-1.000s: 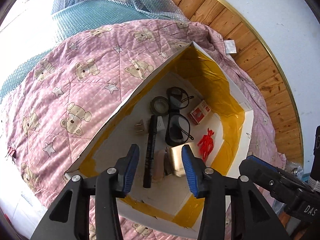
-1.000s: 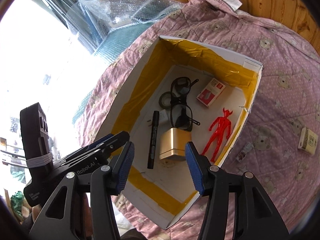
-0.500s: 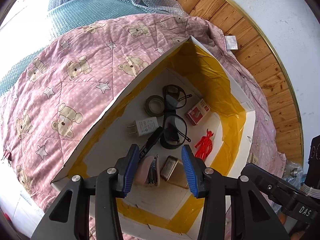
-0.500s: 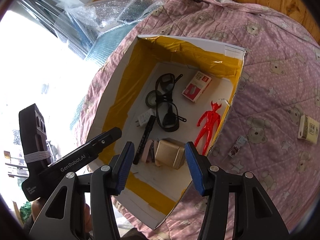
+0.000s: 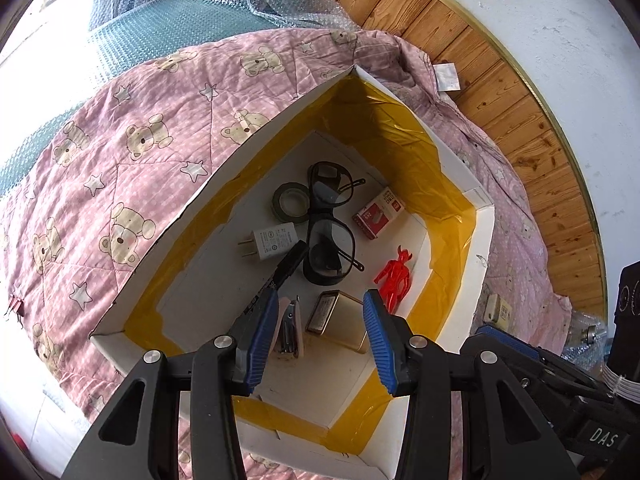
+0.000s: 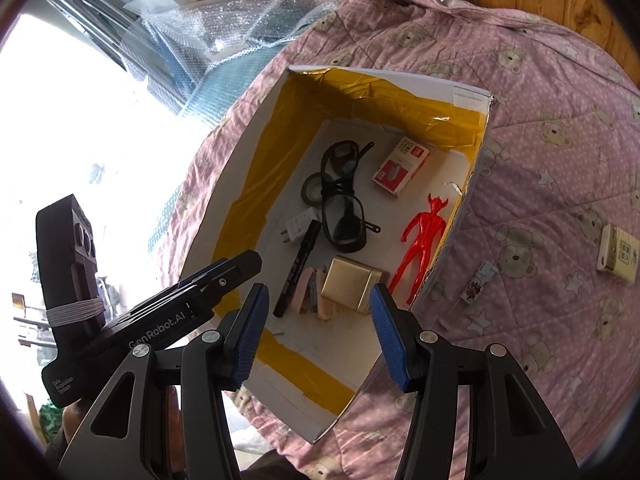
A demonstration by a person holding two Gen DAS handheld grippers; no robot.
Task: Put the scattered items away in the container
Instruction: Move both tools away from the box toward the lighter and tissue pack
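Both grippers, left and right, hang released and empty above a pink bear-print quilt on wooden flooring. Below them sits the white cardboard box lined with yellow tape, holding black glasses, a gold tin and a red figurine; a small cream packet lies on the quilt right of the box.

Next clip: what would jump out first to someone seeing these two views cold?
The white box with yellow-taped inner walls sits open on a pink teddy-bear quilt, already holding most items. Brightest is the red figurine along its right wall, next to black glasses and a gold case. Both claws, left and right, hang open and empty above the box, while two small packets lie outside on the quilt.
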